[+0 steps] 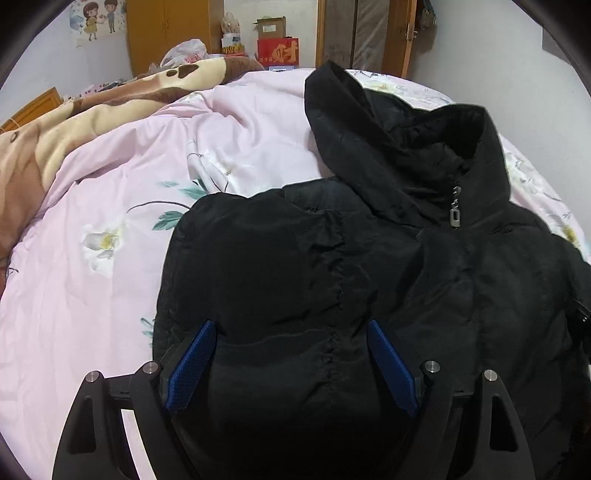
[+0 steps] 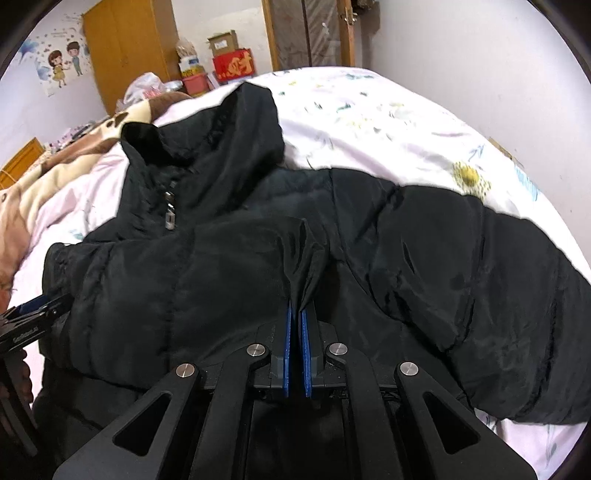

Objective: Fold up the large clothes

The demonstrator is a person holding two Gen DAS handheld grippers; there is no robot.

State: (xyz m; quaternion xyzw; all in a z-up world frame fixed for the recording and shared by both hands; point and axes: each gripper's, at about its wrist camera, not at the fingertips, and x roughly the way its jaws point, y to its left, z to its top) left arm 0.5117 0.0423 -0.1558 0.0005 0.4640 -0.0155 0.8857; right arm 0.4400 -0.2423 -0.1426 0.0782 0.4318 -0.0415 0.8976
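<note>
A black hooded padded jacket [image 1: 369, 258] lies front up on the bed, zipped, its hood [image 1: 343, 110] pointing to the far end; it also shows in the right wrist view [image 2: 221, 258]. My left gripper [image 1: 290, 328] is open, its blue pads astride the jacket's left shoulder and sleeve fold, not closed on it. My right gripper [image 2: 298, 306] is shut on a pinch of the jacket's fabric near the right shoulder. The right sleeve [image 2: 498, 288] stretches out to the right. The left gripper also shows at the left edge of the right wrist view [image 2: 37, 314].
The bed has a pink floral duvet [image 1: 110, 221]. A brown and cream blanket [image 1: 74, 122] lies at the far left. Boxes [image 1: 277, 48], a plastic bag and a wooden wardrobe [image 1: 166, 33] stand behind the bed.
</note>
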